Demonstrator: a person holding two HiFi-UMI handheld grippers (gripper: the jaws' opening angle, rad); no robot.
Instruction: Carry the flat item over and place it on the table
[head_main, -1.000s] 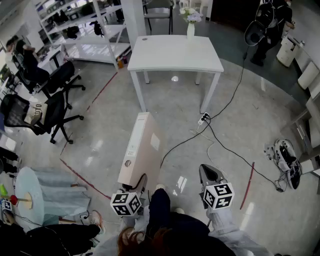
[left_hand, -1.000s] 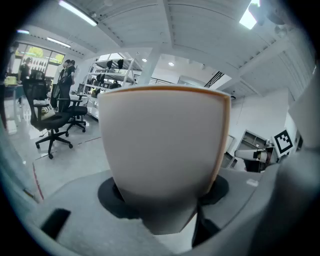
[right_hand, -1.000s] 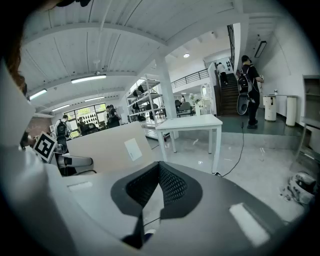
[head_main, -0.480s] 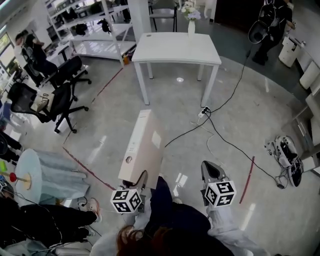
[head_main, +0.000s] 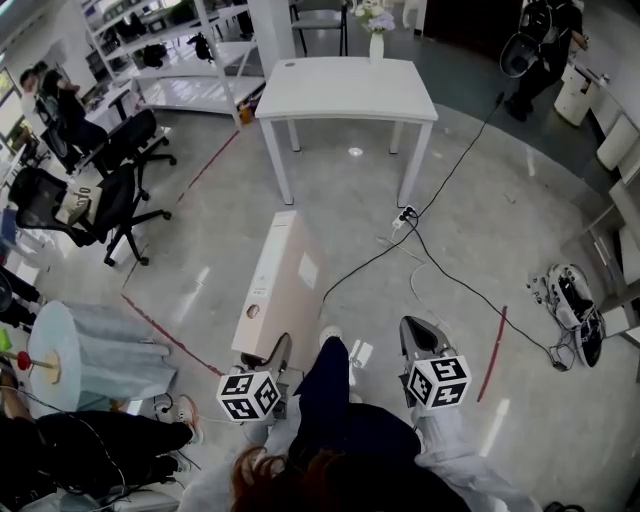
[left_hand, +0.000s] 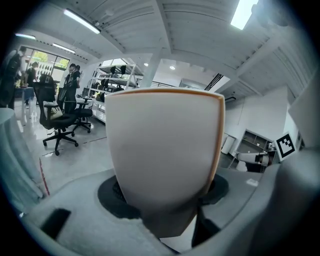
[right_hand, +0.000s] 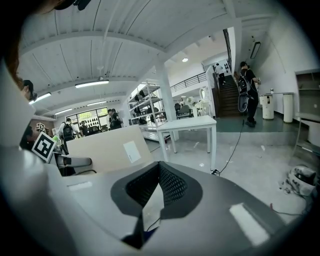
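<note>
A flat beige binder (head_main: 275, 285) sticks out ahead over the floor, spine up, with my left gripper (head_main: 278, 352) shut on its near end. In the left gripper view the binder (left_hand: 165, 150) fills the middle and sits clamped between the jaws. My right gripper (head_main: 418, 335) is held beside it at the right, shut and holding nothing. From the right gripper view the binder (right_hand: 107, 150) shows at the left. The white table (head_main: 345, 85) stands ahead across open floor, also seen as a table (right_hand: 187, 123) in the right gripper view.
A vase of flowers (head_main: 376, 35) stands at the table's far edge. A black cable and power strip (head_main: 405, 215) lie on the floor by its right leg. Office chairs (head_main: 110, 200) and shelving (head_main: 190, 60) stand left. A round covered table (head_main: 75, 350) is at near left.
The view has shifted a little as the person walks toward the table. The binder stays in the left gripper, and both grippers keep their pose.
</note>
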